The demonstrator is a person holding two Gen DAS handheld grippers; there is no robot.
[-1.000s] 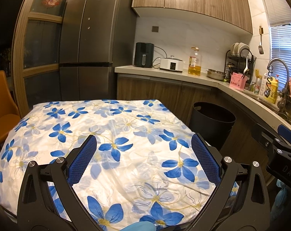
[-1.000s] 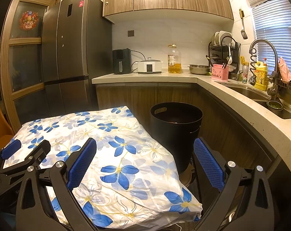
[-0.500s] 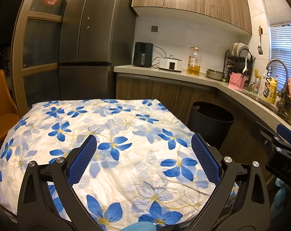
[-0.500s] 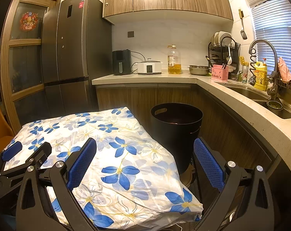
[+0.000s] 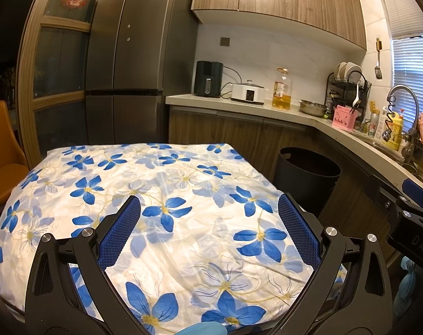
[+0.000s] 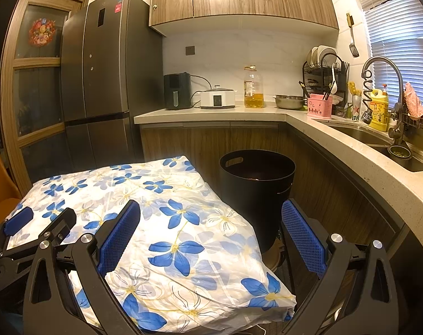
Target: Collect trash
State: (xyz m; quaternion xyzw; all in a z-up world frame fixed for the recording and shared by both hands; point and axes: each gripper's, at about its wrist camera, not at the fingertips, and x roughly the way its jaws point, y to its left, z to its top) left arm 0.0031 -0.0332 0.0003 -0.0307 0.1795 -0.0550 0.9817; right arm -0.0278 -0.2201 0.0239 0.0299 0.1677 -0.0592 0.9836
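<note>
1. The left gripper (image 5: 208, 229) hangs over the near half of the table, its 2 blue-padded fingers (image 5: 119, 233) spread wide with nothing between them.
2. The right gripper (image 6: 211, 234) sits at the table's right edge, jaws wide apart and holding nothing; its left finger is over the cloth and its right finger (image 6: 302, 238) is past the edge, in front of the bin.
3. The table (image 5: 183, 195) carries a white tablecloth printed with blue flowers; the cloth is wrinkled, and no loose item shows on the part that can be seen.
4. The black trash bin (image 6: 257, 192) stands on the floor just beside the table's far right corner, between the table and the wooden lower cabinets. It is upright with no lid, and its inside is too dark to tell the contents.
5. In the left wrist view the right gripper shows at the right edge of the frame (image 5: 412, 223), beyond the table's right edge.
6. A countertop (image 6: 211, 113) runs along the back wall and turns toward a sink (image 6: 362, 136) on the right.
7. On the countertop stand a black appliance (image 6: 177, 91), a white cooker (image 6: 217, 99), an oil bottle (image 6: 252, 89) and a metal bowl (image 6: 289, 102).
8. A dark fridge (image 6: 99, 83) stands left of the countertop, and an orange chair (image 5: 3, 153) sits off the table's left edge.
</note>
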